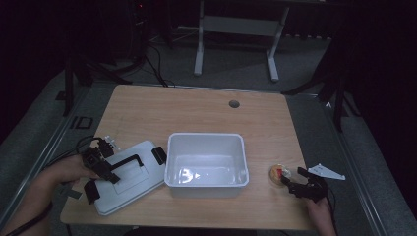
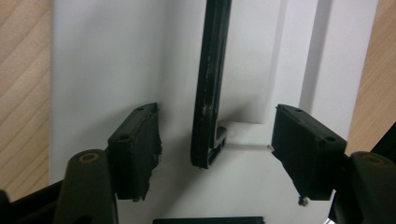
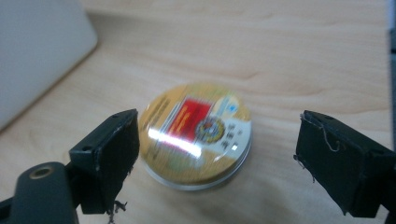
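Two things under my jaws. Round flat tin with a yellow-and-red printed lid [image 3: 196, 135] lies flat on the light wooden table [image 1: 196, 108], near its right edge, just right of the white rectangular plastic bin [image 1: 205, 142]. My right gripper [image 3: 217, 163] sits low over it, jaws wide apart with the tin between them; left pad [image 3: 119, 154] is just beside the tin's rim, can't tell if it touches, right pad [image 3: 336, 161] stands clear. No grip.

White plastic lid with a black fold-down handle [image 2: 208, 88] lies flat at the table's left front corner, tilted askew, its right end with a black latch [image 1: 158, 154] just beside the bin's left wall. My left gripper [image 2: 217, 156] is right above it, jaws apart, straddling the handle bar. Neither pad touches the bar; bar is nearer the left pad. Handle lies down against the lid.

Bin is uncovered, upright, mid-table. White paper scrap [image 1: 324, 171] sits off the right edge.
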Motion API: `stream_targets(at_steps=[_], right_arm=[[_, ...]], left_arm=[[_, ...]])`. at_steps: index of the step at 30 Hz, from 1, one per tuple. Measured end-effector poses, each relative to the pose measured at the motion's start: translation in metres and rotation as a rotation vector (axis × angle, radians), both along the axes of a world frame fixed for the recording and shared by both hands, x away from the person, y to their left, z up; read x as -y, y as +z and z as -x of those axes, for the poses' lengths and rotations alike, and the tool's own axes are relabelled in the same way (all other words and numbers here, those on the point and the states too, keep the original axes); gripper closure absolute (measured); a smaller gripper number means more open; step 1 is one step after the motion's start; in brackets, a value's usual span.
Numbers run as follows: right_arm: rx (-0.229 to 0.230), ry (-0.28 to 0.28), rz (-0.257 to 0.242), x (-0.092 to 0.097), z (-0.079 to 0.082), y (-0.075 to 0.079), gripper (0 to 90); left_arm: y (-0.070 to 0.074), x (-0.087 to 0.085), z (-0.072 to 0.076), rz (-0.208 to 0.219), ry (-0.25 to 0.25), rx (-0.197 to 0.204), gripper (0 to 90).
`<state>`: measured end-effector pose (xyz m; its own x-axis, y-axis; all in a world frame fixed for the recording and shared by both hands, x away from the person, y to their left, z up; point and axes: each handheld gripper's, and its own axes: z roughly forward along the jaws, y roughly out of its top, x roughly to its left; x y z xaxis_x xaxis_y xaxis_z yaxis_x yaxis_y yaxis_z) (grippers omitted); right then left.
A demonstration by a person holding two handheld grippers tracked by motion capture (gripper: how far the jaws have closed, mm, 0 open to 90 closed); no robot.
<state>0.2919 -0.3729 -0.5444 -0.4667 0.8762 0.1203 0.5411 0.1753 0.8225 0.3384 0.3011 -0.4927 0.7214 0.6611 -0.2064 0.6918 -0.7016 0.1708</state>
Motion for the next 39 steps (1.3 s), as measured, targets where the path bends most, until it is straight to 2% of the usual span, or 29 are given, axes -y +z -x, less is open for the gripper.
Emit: stream_targets(at_steps=[2, 7, 13, 16, 19, 21, 25, 27, 30, 33, 37, 39], right_arm=[[-0.029, 0.030, 0.017, 0.001, -0.001, 0.001, 13.2], [-0.097, 0.092, 0.066, 0.005, -0.005, 0.005, 13.2], [-0.198, 0.199, 0.148, 0.006, -0.009, 0.008, 13.3], [-0.238, 0.240, 0.224, 0.004, -0.010, 0.010, 14.0], [-0.281, 0.282, 0.245, 0.002, -0.013, 0.012, 13.8], [-0.306, 0.308, 0.269, 0.001, -0.015, 0.013, 13.4], [-0.349, 0.349, 0.346, -0.003, -0.018, 0.017, 13.0], [-0.382, 0.374, 0.369, -0.004, -0.020, 0.019, 12.7], [-0.411, 0.413, 0.389, -0.006, -0.022, 0.022, 12.7], [-0.435, 0.462, 0.430, -0.007, -0.024, 0.026, 12.8], [-0.457, 0.515, 0.546, -0.010, -0.027, 0.030, 13.6], [-0.489, 0.524, 0.609, -0.011, -0.030, 0.032, 13.9]], left_arm=[[0.001, 0.000, 0.000, 0.007, -0.005, -0.002, 30.8], [0.001, 0.002, 0.000, -0.010, -0.009, -0.007, 30.1], [0.003, 0.000, 0.001, -0.019, 0.000, -0.013, 30.1], [0.004, 0.000, 0.002, -0.024, -0.005, -0.019, 30.1], [0.005, 0.001, 0.002, -0.030, -0.014, -0.018, 30.2], [0.006, 0.001, 0.002, -0.038, -0.018, -0.018, 30.1], [0.006, 0.002, 0.003, -0.041, -0.021, -0.016, 30.1], [0.006, 0.003, 0.003, -0.053, -0.022, -0.019, 30.1], [0.005, 0.003, 0.004, -0.055, -0.029, -0.025, 30.1], [0.006, 0.003, 0.004, -0.057, -0.030, -0.023, 30.1], [0.007, 0.002, 0.005, -0.060, -0.026, -0.011, 30.2], [0.007, 0.002, 0.005, -0.068, -0.028, -0.016, 30.2]])
